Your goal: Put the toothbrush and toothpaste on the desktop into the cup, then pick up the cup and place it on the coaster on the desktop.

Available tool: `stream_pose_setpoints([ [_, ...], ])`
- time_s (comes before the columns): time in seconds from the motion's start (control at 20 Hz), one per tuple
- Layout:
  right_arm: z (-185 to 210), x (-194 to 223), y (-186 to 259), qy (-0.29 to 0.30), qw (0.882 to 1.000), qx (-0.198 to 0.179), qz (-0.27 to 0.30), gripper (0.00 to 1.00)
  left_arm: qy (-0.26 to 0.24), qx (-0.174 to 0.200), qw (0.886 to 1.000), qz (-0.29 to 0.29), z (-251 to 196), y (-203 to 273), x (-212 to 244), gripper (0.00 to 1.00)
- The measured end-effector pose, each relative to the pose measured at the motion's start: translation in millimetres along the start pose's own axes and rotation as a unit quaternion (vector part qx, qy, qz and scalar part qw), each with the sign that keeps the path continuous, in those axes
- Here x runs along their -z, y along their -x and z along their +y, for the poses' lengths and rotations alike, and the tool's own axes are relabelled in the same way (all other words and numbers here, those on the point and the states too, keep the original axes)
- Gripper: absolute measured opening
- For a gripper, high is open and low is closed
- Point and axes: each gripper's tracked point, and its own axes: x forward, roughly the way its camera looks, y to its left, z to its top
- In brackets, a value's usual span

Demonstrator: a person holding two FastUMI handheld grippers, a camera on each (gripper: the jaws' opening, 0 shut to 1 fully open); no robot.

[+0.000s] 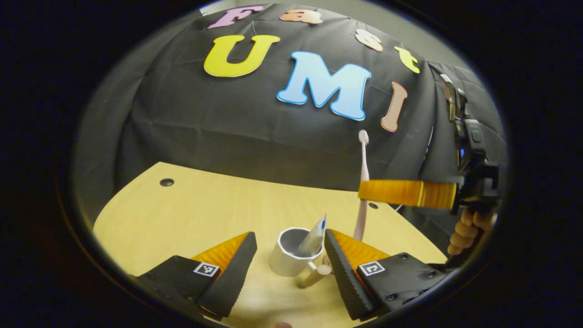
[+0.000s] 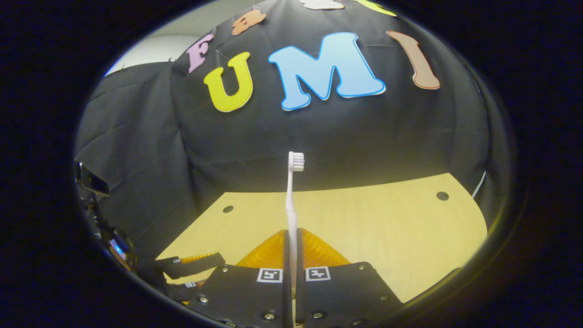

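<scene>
In the left gripper view a white cup (image 1: pixel 291 255) stands on the wooden desktop (image 1: pixel 191 214) with the toothpaste tube (image 1: pixel 315 238) leaning inside it. My left gripper (image 1: pixel 290 237) is open, one finger on each side of the cup and not touching it. Behind and to the right of the cup, the right gripper (image 1: pixel 362 191) holds the pale toothbrush (image 1: pixel 363 159) upright, its lower end hanging just beyond the cup. In the right gripper view my right gripper (image 2: pixel 291 234) is shut on the toothbrush (image 2: pixel 291 200), bristles up.
A short pale peg (image 1: pixel 315 275) juts out at the cup's near side. A hand (image 1: pixel 469 228) holds the right gripper's handle. The desktop (image 2: pixel 387 228) has small round holes (image 2: pixel 442 196). The left gripper (image 2: pixel 191 266) shows low at the left of the right gripper view.
</scene>
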Motion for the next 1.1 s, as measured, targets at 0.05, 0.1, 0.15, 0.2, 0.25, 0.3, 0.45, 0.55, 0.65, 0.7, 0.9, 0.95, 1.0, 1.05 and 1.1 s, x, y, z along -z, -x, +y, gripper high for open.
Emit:
stream_pose_setpoints([
  [0.05, 3.3, -10.5, -5.0, 0.015, 1.000, -0.003, -0.018, 0.04, 0.001, -0.003, 1.000, 0.003, 2.0, 3.3, 2.5, 0.92],
  [0.1, 8.0, -18.4, -9.8, 0.029, 0.999, -0.008, -0.034, 0.04, 0.002, -0.007, 1.000, 0.005, 4.4, 5.6, 4.5, 0.95],
  [0.15, 13.8, -25.0, -15.7, 0.038, 0.998, -0.016, -0.049, 0.04, 0.005, -0.010, 1.000, 0.007, 7.1, 7.4, 6.0, 0.92],
  [0.2, 20.6, -29.0, -20.5, 0.044, 0.997, -0.025, -0.059, 0.04, 0.006, -0.013, 1.000, 0.008, 9.5, 10.0, 8.5, 0.95],
  [0.25, 26.9, -30.9, -25.9, 0.048, 0.996, -0.033, -0.066, 0.04, 0.008, -0.017, 1.000, 0.010, 12.3, 12.8, 11.2, 0.95],
  [0.3, 31.4, -31.7, -29.8, 0.049, 0.995, -0.038, -0.072, 0.04, 0.009, -0.021, 1.000, 0.013, 14.4, 14.4, 13.5, 0.95],
  [0.45, 47.1, -24.4, -41.6, 0.053, 0.994, -0.057, -0.075, 0.04, 0.020, -0.028, 0.999, 0.026, 19.1, 19.1, 24.0, 0.95],
  [0.55, 53.7, -9.2, -49.9, 0.059, 0.994, -0.067, -0.059, 0.04, 0.029, -0.034, 0.998, 0.033, 24.7, 20.8, 31.9, 0.92],
  [0.65, 57.6, 4.6, -56.8, 0.063, 0.994, -0.073, -0.051, 0.04, 0.033, -0.043, 0.998, 0.038, 31.1, 23.3, 39.7, 0.95],
  [0.7, 55.4, 13.8, -59.9, 0.066, 0.994, -0.070, -0.044, 0.04, 0.034, -0.046, 0.998, 0.040, 34.6, 24.5, 41.9, 0.95],
  [0.9, 48.8, 41.6, -65.1, 0.061, 0.996, -0.063, -0.021, 0.04, 0.036, -0.057, 0.997, 0.045, 45.0, 27.0, 49.0, 0.95],
  [0.95, 46.5, 45.0, -64.7, 0.061, 0.996, -0.061, -0.017, 0.04, 0.035, -0.059, 0.997, 0.046, 46.4, 27.5, 49.2, 0.95],
  [1.0, 46.0, 48.0, -62.9, 0.059, 0.996, -0.062, -0.012, 0.04, 0.035, -0.060, 0.997, 0.046, 46.1, 28.0, 48.8, 0.95],
  [1.05, 45.4, 48.2, -57.9, 0.057, 0.996, -0.063, -0.008, 0.04, 0.033, -0.061, 0.997, 0.047, 45.2, 28.4, 48.3, 0.95],
  [1.1, 44.0, 50.6, -58.5, 0.056, 0.997, -0.062, -0.005, 0.06, 0.031, -0.059, 0.997, 0.046, 43.3, 28.8, 47.8, 0.95],
])
